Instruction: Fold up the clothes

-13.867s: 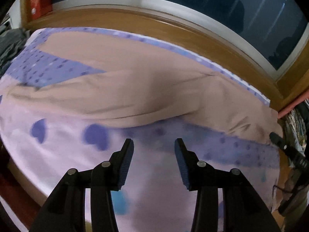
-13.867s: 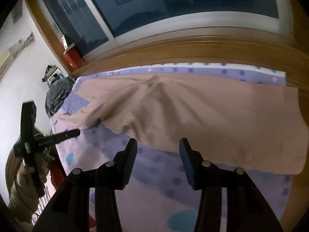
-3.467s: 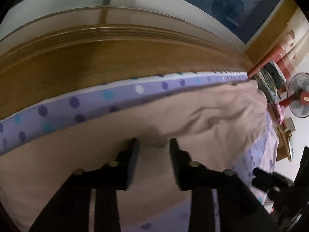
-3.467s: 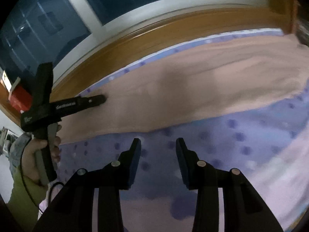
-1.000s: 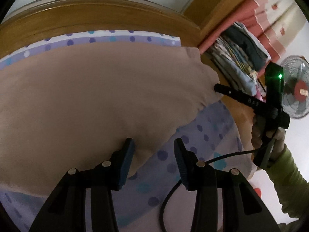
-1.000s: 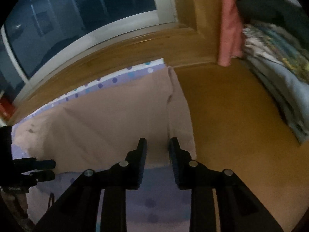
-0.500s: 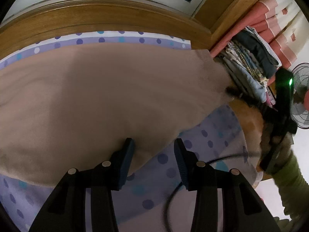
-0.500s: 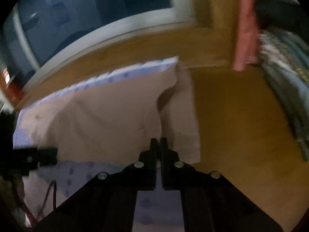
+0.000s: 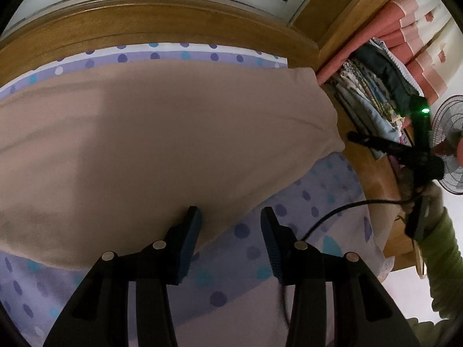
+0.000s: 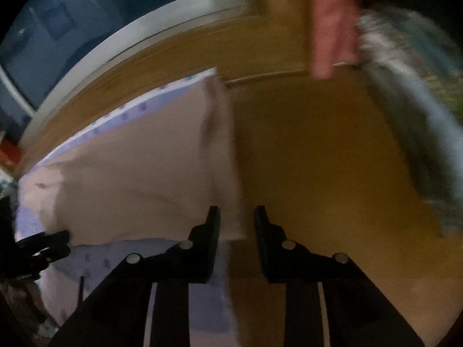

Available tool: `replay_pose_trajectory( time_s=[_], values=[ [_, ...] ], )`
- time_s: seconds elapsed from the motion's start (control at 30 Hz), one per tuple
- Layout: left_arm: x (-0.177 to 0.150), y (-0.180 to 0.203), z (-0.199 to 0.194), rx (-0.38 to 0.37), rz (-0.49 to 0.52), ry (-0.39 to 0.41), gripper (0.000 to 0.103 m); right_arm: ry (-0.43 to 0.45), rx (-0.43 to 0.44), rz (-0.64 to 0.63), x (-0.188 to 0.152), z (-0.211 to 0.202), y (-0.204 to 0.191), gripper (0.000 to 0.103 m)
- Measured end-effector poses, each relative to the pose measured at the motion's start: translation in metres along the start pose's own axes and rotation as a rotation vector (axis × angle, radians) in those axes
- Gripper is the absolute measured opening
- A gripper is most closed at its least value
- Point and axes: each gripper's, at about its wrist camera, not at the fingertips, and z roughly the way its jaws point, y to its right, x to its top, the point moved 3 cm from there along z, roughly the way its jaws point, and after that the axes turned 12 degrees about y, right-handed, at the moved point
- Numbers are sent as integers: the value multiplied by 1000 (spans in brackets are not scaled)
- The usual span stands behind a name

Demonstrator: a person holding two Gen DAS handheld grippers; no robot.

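A tan garment [image 9: 173,144] lies spread flat on the purple dotted bed sheet [image 9: 318,202]. My left gripper [image 9: 230,225] stands open over the garment's near edge, its left finger above the cloth and its right finger above the sheet. In the blurred right wrist view, my right gripper [image 10: 237,219] is open at the right-hand corner of the garment [image 10: 130,179], where the cloth reaches the bed's side. The right gripper [image 9: 356,138] also shows in the left wrist view just off that corner, held by a hand in a green sleeve. At the far left of the right wrist view the left gripper [image 10: 65,242] is visible.
A wooden ledge [image 9: 144,20] runs along the far side of the bed under a window. To the right, a wooden surface [image 10: 318,159] carries a stack of folded clothes [image 9: 370,86] beside a pink curtain [image 10: 327,29]. A black cable [image 9: 332,214] crosses the sheet. A fan [image 9: 451,150] stands at far right.
My right gripper, shut at the garment's right corner half a second ago, is now open. The left gripper has barely moved and stays open.
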Motion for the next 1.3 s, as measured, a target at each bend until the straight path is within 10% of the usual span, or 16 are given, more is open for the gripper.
replay_pose_trajectory(
  time_s=[0.3, 0.53, 0.73, 0.9, 1.3],
  values=[
    [6, 15, 10, -7, 47, -21, 44, 65, 91, -107, 47, 34, -49, 25],
    [-1, 18, 7, 4, 23, -11, 46, 67, -188, -98, 61, 94, -22, 20],
    [-1, 5, -17, 30, -33, 38, 46, 152, 55, -129, 70, 35, -65, 19],
    [5, -23, -24, 111, -70, 76, 46, 13, 322, -284, 37, 50, -159, 19],
    [-20, -39, -50, 118, -114, 109, 46, -8, 218, -163, 50, 106, -175, 5]
  ],
)
